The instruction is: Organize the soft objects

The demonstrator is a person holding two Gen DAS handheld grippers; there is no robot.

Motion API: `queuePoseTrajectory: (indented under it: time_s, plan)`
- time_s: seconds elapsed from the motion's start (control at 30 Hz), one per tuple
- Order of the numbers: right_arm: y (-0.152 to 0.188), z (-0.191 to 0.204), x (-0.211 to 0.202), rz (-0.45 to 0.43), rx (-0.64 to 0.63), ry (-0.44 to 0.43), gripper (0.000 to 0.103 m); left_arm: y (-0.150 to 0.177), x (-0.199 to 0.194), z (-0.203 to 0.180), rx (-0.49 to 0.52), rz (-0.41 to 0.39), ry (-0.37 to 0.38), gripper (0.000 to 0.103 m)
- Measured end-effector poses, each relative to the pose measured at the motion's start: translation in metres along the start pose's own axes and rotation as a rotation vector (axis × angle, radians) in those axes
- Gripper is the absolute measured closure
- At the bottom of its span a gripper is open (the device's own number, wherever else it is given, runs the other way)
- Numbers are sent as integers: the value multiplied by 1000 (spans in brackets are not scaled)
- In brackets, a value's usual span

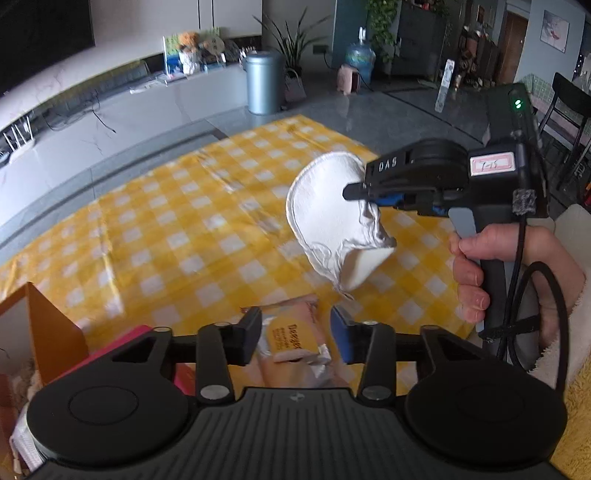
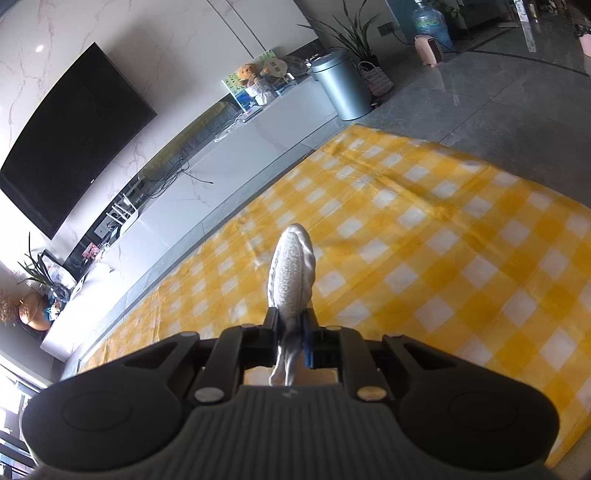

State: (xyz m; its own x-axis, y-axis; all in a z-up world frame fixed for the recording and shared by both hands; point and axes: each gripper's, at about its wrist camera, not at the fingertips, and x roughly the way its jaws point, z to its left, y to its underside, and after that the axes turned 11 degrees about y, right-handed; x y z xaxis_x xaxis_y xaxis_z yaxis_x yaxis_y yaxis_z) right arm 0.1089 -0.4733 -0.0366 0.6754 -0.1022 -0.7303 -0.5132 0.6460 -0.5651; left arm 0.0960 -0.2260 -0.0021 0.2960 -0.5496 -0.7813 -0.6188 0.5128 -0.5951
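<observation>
Pinched tight in your right tool [image 2: 291, 332] is the soft white pad [image 1: 328, 218], up in the air over the yellow checked cloth [image 1: 177, 221] so it hangs free. Your left tool [image 1: 295, 338] is partly open and holds nothing, and a packet [image 1: 291, 339] lies just under it, maybe just dropped there.

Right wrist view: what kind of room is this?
Probably a home living room: a big dark TV hangs above a long white cabinet, with houseplants and a yellow checked cloth spread out.
</observation>
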Motion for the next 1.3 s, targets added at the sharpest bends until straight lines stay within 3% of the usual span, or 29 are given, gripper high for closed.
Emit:
queuePoseTrajectory:
  time_s: [0.07,0.17,0.33,0.43,0.63,0.73,0.83,0.9,1.07,1.3]
  plan:
    - [-3,-6,0,-4,3,4,92,-6,24,0,-19,91,7,35]
    - [-6,-16,-1,-3,26,-12,92,-8,57,1,-47,181,18,31]
    - [-11,-26,-3,-8,52,-20,92,-2,101,1,-63,266,-173,26]
    - [-11,-25,-3,-2,47,-18,92,2,118,8,-77,295,-217,21]
    - [-11,-19,-2,1,33,-43,92,0,140,25,-198,350,-134,8]
    - [-10,-17,0,9,25,-41,92,-1,151,30,-214,385,-124,7]
    - [-10,-18,1,12,28,-31,92,0,155,33,-222,371,-113,0]
    - [-11,-20,1,11,33,-27,92,-1,155,32,-197,367,-114,3]
    - [-10,-21,3,15,39,-26,92,1,145,28,-162,334,-99,33]
    - [-9,-21,4,22,35,-28,92,-1,133,25,-168,331,-103,41]
